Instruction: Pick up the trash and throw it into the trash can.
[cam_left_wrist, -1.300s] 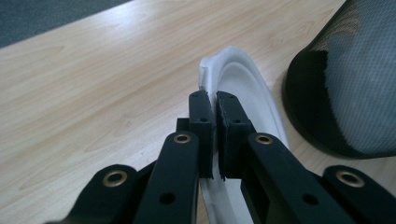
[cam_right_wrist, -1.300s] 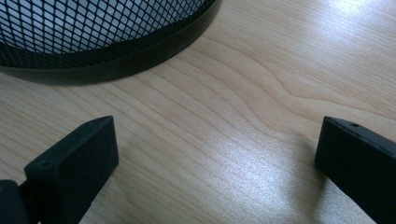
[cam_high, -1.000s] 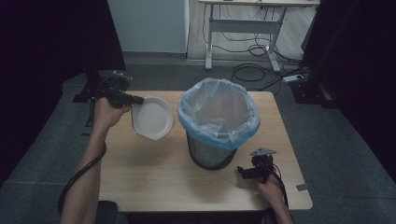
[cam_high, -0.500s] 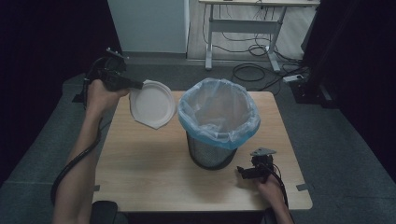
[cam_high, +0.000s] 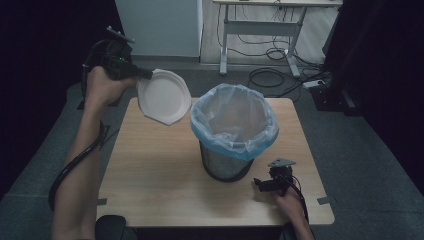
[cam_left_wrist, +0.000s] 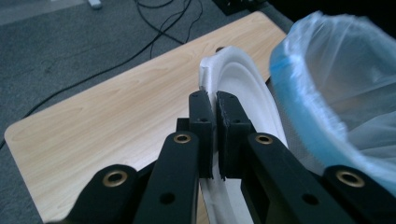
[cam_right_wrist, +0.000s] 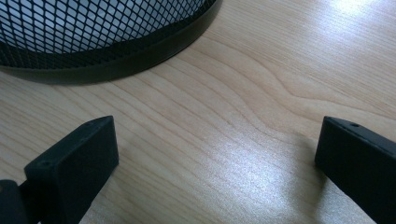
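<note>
- The mesh bin (cam_high: 233, 131) with its blue-rimmed liner sat mid-table (cam_high: 150, 165), to the right of the raised plate and close to it, so I'd guess the drop went that way.
- The white plate (cam_high: 163, 96) hung tilted over the table's far-left corner, flat face toward the camera.
- Left gripper (cam_left_wrist: 214, 108) was pinching the plate's rim, jaws nearly together.
- Right gripper (cam_high: 262, 184) rested by the bin's base, jaws spread wide, holding nothing.

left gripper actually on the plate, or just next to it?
Touching. In the left gripper view the left gripper has its jaws closed on the rim of the white plate, with no gap on either side of the rim.
</note>
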